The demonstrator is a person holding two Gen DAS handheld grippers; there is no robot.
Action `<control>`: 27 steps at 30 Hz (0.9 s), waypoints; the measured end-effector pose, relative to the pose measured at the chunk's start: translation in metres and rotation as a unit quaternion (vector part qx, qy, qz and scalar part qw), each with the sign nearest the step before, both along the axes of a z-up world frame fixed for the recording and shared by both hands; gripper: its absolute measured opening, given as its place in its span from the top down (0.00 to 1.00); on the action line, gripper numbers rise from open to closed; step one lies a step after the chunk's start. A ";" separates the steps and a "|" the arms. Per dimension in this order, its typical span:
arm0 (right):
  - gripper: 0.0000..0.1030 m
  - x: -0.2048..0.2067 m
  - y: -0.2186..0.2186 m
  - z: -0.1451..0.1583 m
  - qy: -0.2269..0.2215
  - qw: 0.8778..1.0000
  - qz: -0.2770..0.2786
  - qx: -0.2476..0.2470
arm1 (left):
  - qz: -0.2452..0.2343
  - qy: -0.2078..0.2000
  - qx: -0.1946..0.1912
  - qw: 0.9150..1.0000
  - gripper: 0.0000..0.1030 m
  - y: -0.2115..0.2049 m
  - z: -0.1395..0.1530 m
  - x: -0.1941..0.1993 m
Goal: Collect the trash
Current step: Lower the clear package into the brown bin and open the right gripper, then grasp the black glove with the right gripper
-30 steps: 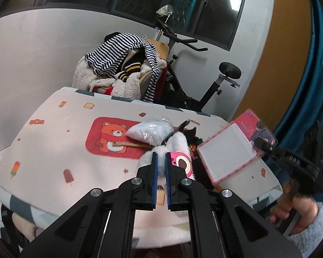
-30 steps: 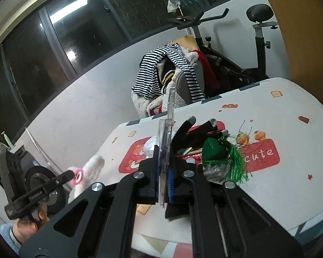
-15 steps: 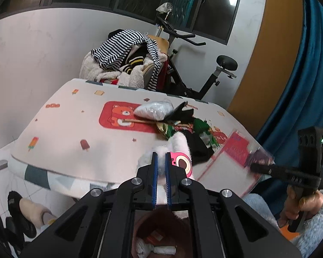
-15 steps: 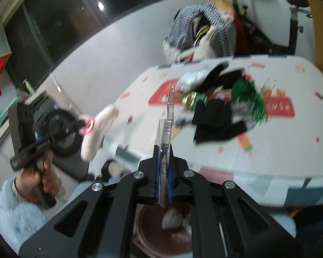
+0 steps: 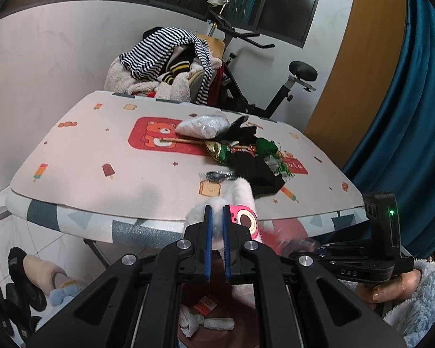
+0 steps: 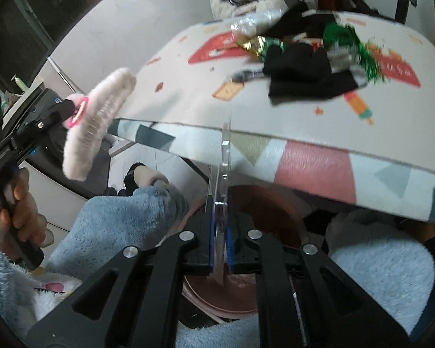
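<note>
1. Risk, right side: the right gripper (image 6: 219, 233) holds a clear plastic case (image 6: 224, 156) edge-on over the bin (image 6: 275, 220). Its fingers have just been easing apart, with the case between them and the blue pads close against it. The case stands tall and leans toward the tabletop (image 6: 275, 110) edge; if it drops from this angle it could strike the bin rim or the cloth hem and land on the floor beside the bin.
2. Risk, left side: the left gripper (image 5: 216, 232) has its fingers nearly together, clamped on a fluffy white slipper (image 5: 240, 200) with a pink bear badge. The grip takes only a pinch of fleece at one end, so the slipper's own weight could pull it free before it is over the bin.
3. Risk, crowding: both grippers hang above the same bin, close to each other. In my judgement a collision or a blocked drop is possible if both release together.
4. Pose: both grippers point steeply down, in front of the tabletop edge and above the bin, the right one the steeper. A hand in a pale blue fleece sleeve (image 6: 101, 226) grips each handle.
5. Remaining trash: a pile of wrappers and dark cloth (image 5: 246, 159) lies on the tabletop, well behind the bin.
</note>
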State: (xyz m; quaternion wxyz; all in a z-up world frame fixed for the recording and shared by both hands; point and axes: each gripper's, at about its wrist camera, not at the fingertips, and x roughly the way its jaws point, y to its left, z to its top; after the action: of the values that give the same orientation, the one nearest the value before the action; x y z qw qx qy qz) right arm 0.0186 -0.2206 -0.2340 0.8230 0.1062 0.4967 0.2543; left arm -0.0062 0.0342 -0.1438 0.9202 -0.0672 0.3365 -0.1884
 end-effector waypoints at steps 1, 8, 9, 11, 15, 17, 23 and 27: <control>0.83 0.000 0.000 -0.001 0.000 1.000 -0.001 0.001 | -0.002 0.003 0.001 1.000 0.94 -0.001 -0.003 0.000; 0.79 0.004 -0.015 0.004 -0.021 0.999 -0.041 -0.001 | -0.011 0.025 -0.001 1.000 0.93 -0.008 -0.021 0.000; 0.79 0.005 -0.018 0.005 -0.025 0.998 -0.051 -0.002 | -0.014 0.028 -0.001 1.000 0.93 -0.010 -0.023 0.000; 0.75 0.005 -0.024 0.011 -0.038 0.997 -0.067 0.001 | -0.026 0.034 0.005 0.999 0.93 -0.016 -0.029 -0.002; 0.66 0.004 -0.036 0.023 -0.059 0.994 -0.095 0.002 | -0.045 0.050 0.015 0.998 0.93 -0.027 -0.041 -0.004; 0.66 0.005 -0.041 0.027 -0.064 0.992 -0.105 0.000 | -0.054 0.054 0.016 0.997 0.93 -0.031 -0.045 -0.005; 0.07 0.006 -0.054 0.041 -0.091 0.986 -0.139 -0.009 | -0.092 0.046 0.019 0.995 0.43 -0.045 -0.049 -0.011; 0.06 0.010 -0.063 0.042 -0.092 0.982 -0.163 -0.040 | -0.057 0.042 0.021 0.997 0.13 -0.037 -0.050 -0.005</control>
State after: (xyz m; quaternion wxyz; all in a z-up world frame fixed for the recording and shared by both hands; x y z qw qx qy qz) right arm 0.0288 -0.2840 -0.1923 0.8990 0.1292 0.4049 0.1058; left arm -0.0113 -0.0031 -0.1934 0.8944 -0.0363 0.3818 -0.2300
